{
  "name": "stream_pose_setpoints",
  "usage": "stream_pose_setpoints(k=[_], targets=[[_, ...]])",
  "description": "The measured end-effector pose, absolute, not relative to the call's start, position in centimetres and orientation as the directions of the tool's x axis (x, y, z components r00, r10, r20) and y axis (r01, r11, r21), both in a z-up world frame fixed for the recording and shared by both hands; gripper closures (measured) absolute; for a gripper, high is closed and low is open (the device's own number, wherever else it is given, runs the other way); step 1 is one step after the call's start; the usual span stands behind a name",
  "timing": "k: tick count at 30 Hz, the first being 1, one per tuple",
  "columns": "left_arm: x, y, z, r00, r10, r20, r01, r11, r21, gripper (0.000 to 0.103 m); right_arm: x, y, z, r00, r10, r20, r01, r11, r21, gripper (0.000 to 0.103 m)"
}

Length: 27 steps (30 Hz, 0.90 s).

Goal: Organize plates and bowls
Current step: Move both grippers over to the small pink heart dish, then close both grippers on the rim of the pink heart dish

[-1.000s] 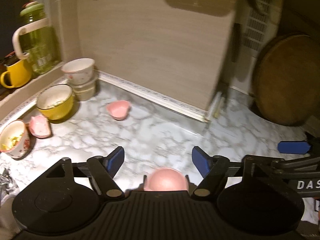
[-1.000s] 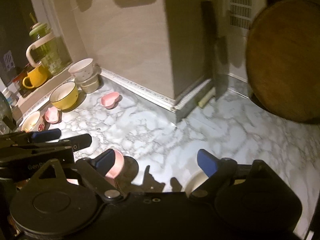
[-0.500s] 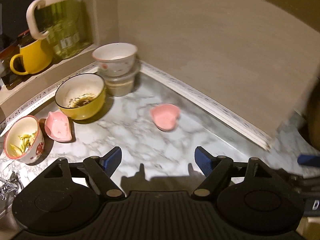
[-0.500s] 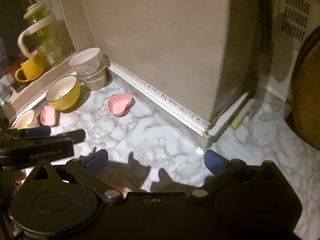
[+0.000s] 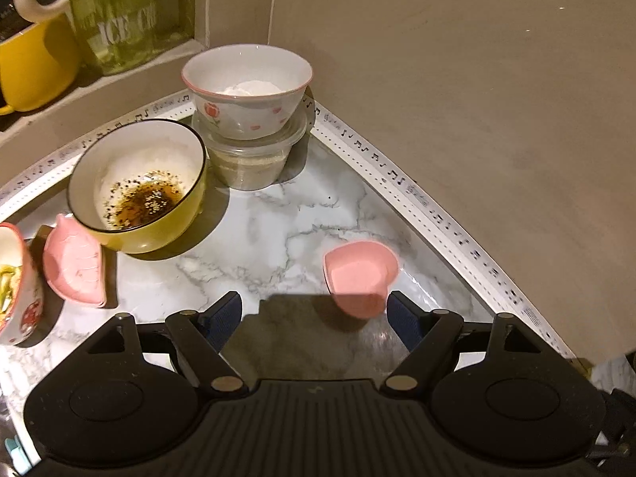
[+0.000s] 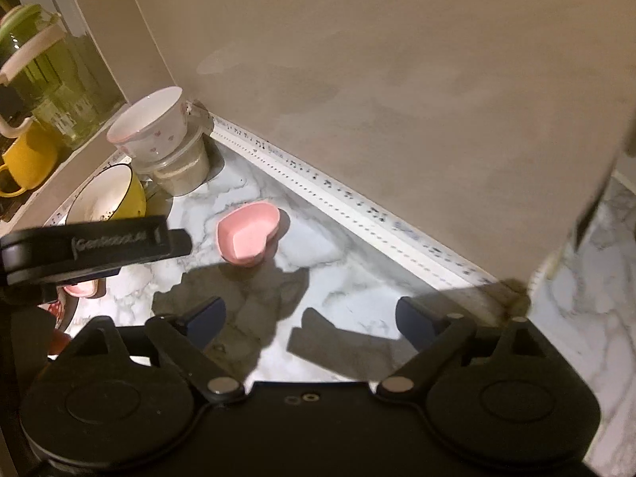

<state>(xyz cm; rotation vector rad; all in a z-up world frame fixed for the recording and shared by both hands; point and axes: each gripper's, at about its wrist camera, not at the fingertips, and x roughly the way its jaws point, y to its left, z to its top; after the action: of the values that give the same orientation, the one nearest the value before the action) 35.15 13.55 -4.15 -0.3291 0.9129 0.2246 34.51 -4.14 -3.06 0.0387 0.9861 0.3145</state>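
A pink heart-shaped dish [image 5: 359,274] sits on the marble counter, just ahead of my open, empty left gripper [image 5: 316,316], near its right finger. It also shows in the right wrist view [image 6: 246,238], well ahead of my open, empty right gripper [image 6: 308,322]. A yellow bowl [image 5: 139,187] with sauce residue stands to the left. A white flowered bowl [image 5: 246,87] rests on a clear plastic tub [image 5: 252,159] in the corner. A pink leaf-shaped dish [image 5: 73,262] lies at the left beside a red-patterned bowl [image 5: 16,278].
A beige wall [image 5: 477,99] with white trim [image 5: 437,214] bounds the counter on the right. A ledge at the back left holds a yellow mug [image 5: 31,63] and a green glass jug [image 5: 127,12]. The left gripper's body [image 6: 91,246] shows at the left of the right wrist view.
Both grippers have moved forward and left toward the corner; the bowls and the pink heart dish are now much closer. The round pink thing under the left gripper is out of view.
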Motion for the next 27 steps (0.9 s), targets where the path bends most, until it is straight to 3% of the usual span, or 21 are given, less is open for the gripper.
stream_pose_setpoints(k=[5, 16, 22, 27], targets=[[37.1, 14.2, -5.4, 0.589, 0.056, -0.806, -0.347, 0.918, -0.19, 0.023, 35.7, -2.3, -4.5, 0.524, 0.263, -0.81, -0.263, 0.954, 0.14, 0.018], [40.3, 15.0, -7.8, 0.585, 0.055, -0.809, -0.339, 0.923, -0.182, 0.024, 39.5, 0.2, -7.5, 0.526, 0.267, -0.807, -0.249, 0.956, 0.154, 0.04], [41.4, 15.1, -9.2, 0.572, 0.03, -0.82, -0.328, 0.924, -0.195, 0.038, 40.9, 1.0, -8.7, 0.516, 0.267, -0.814, -0.257, 0.955, 0.15, 0.053], [41.9, 14.9, -10.3, 0.564, 0.01, -0.826, -0.317, 0.926, -0.205, 0.062, 41.6, 1.5, -9.5, 0.499, 0.281, -0.82, -0.27, 0.949, 0.161, 0.067]])
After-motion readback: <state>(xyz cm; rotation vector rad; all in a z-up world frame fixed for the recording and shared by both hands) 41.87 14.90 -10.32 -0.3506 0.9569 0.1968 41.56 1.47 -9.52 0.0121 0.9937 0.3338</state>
